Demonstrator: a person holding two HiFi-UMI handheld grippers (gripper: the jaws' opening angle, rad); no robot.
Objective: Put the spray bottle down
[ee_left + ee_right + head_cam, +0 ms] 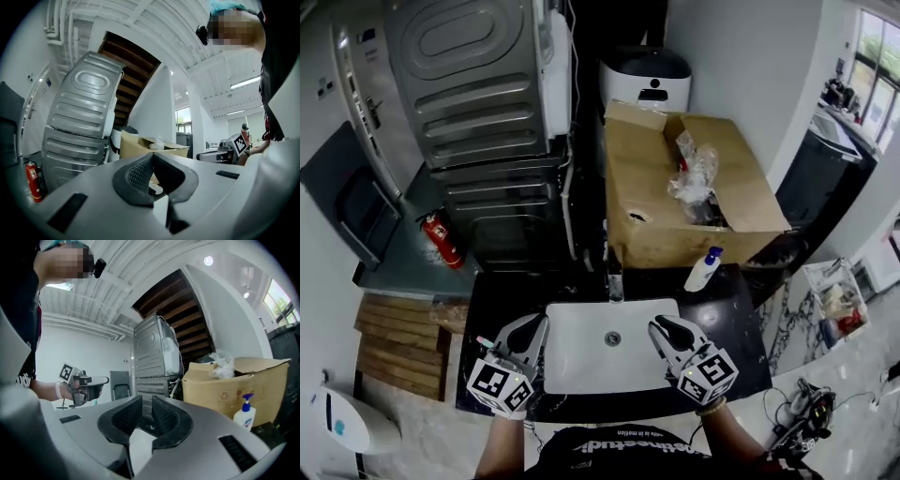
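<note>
Head view: white spray bottle with blue top stands upright on black bench, at 2 o'clock from white sink, just beside brown cardboard box. Left claw is at the sink's 9 o'clock, right claw at its 3 o'clock.
Left gripper view: claw clenched, empty.
Right gripper view: claw slightly parted, grasping nothing; bottle at 4 o'clock.

White walls; grey stacked appliances; bright window.
</note>
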